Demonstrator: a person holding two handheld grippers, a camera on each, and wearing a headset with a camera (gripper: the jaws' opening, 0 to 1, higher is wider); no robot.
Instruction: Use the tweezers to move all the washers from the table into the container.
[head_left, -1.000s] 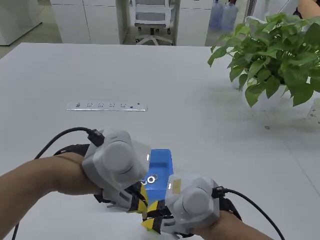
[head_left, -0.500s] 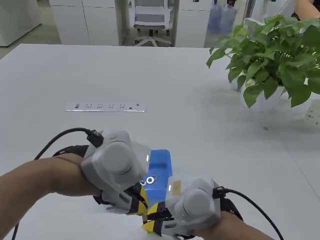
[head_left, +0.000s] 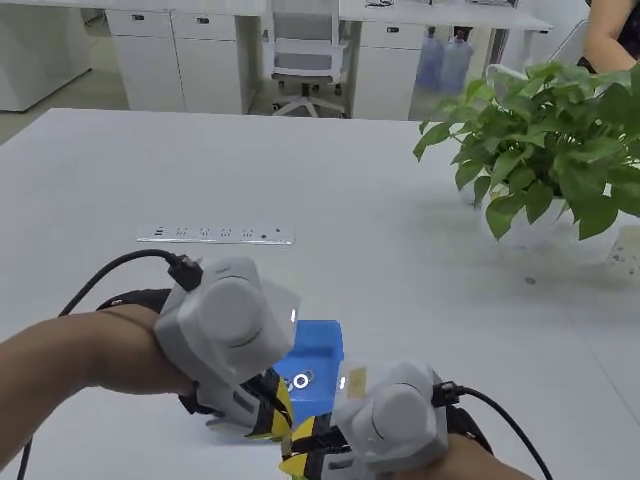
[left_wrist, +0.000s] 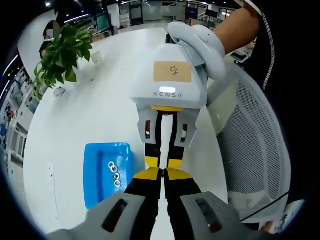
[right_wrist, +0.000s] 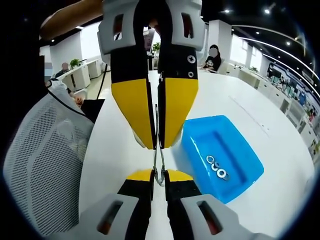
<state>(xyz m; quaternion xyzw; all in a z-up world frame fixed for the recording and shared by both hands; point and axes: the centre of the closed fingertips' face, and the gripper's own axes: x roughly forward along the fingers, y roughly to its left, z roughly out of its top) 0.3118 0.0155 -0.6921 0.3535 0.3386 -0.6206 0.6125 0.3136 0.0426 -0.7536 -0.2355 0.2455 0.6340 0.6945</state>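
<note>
Left gripper: clamped on tweezers, tip to tip with right gripper.
Right gripper: closed on the same tweezers.
Washers: three, lying in blue container on desk.
Handling: one firm grip is advised before the other is released.

In my head view's lower centre, the left gripper and right gripper hide half the shallow blue plastic container; thin metal tweezers sit mostly buried between yellow jaws.

Three washers, one container, one tweezers
</note>
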